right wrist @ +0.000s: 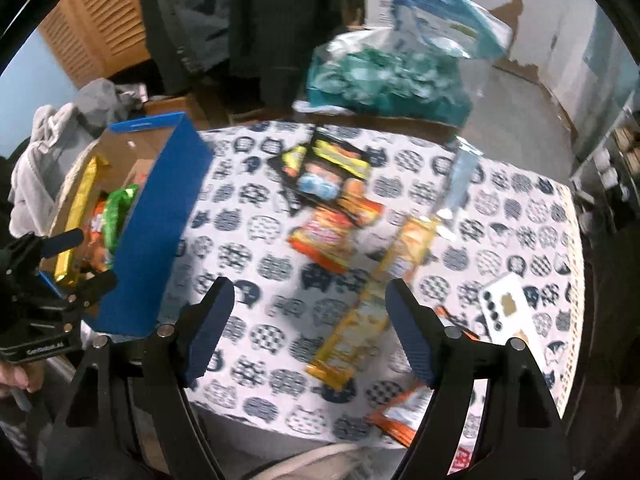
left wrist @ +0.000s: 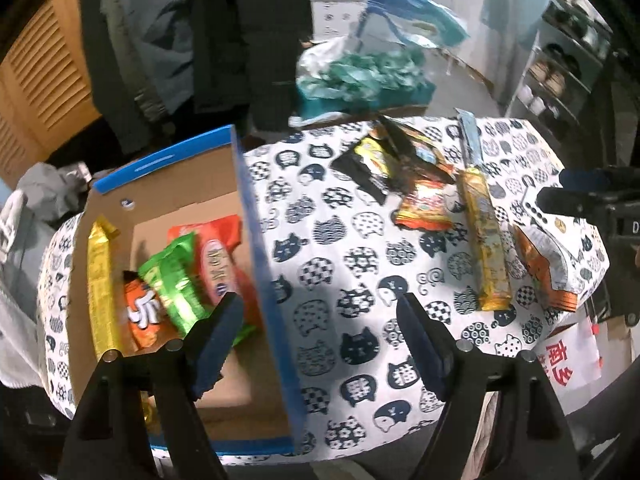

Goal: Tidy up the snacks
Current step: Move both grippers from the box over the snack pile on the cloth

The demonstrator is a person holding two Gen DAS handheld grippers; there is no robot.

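Note:
A blue cardboard box [left wrist: 264, 280] stands at the table's left and holds several snack packets: a gold bar [left wrist: 100, 280], a green packet [left wrist: 174, 280], an orange one and a red one. My left gripper [left wrist: 320, 320] is open and empty, straddling the box's right wall from above. Loose snacks lie on the cat-print tablecloth: a long yellow bar [right wrist: 364, 312], an orange packet [right wrist: 332, 236], a black-yellow packet [right wrist: 324, 168] and a white-orange packet [right wrist: 412, 412]. My right gripper [right wrist: 310, 320] is open and empty, just above the yellow bar's near end.
A clear bag of teal-wrapped sweets [right wrist: 384, 76] stands beyond the table's far edge. A thin pale-blue stick packet [right wrist: 462, 180] lies at the far right. A shelf rack [left wrist: 560, 68] is at the right. Grey clothing [right wrist: 48, 140] lies left of the box.

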